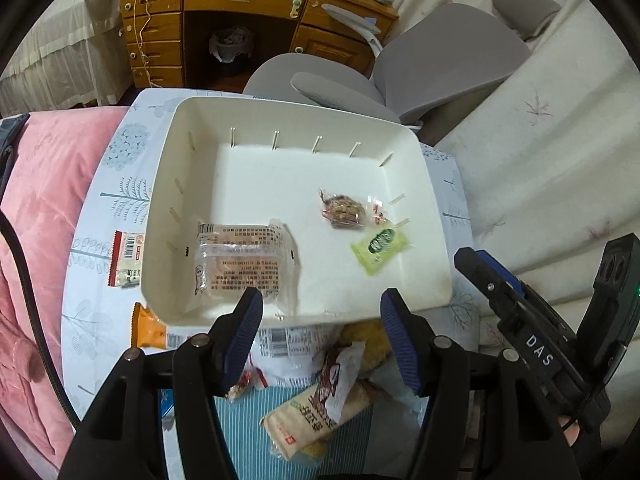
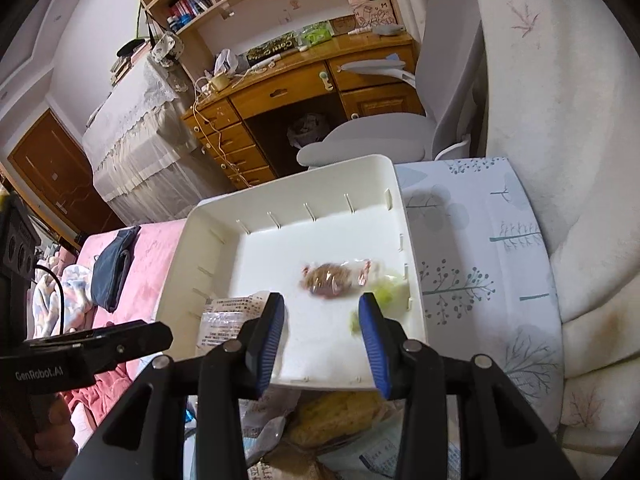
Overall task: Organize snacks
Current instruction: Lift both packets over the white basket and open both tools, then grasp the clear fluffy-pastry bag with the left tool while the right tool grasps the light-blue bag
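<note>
A white bin (image 1: 172, 184) (image 2: 188, 248) sits on a patterned table. It holds a clear-wrapped pastry (image 1: 240, 260) (image 2: 224, 320), a brown nut snack (image 1: 344, 210) (image 2: 332, 278) and a small green packet (image 1: 380, 246) (image 2: 386, 292). My left gripper (image 1: 322, 312) is open and empty over the bin's near rim. My right gripper (image 2: 322, 316) is open and empty over the bin's near part; it also shows at the right of the left wrist view (image 1: 520, 308). Several loose snacks lie in front of the bin, among them a beige bar (image 1: 316, 412) and a yellow snack (image 2: 340, 412).
A red-and-white packet (image 1: 126, 260) and an orange packet (image 1: 150, 328) lie left of the bin. A pink quilt (image 1: 44, 220) is at the left, a grey chair (image 1: 420, 68) and a wooden desk (image 1: 240, 8) behind the table, and white cushions (image 1: 540, 152) at the right.
</note>
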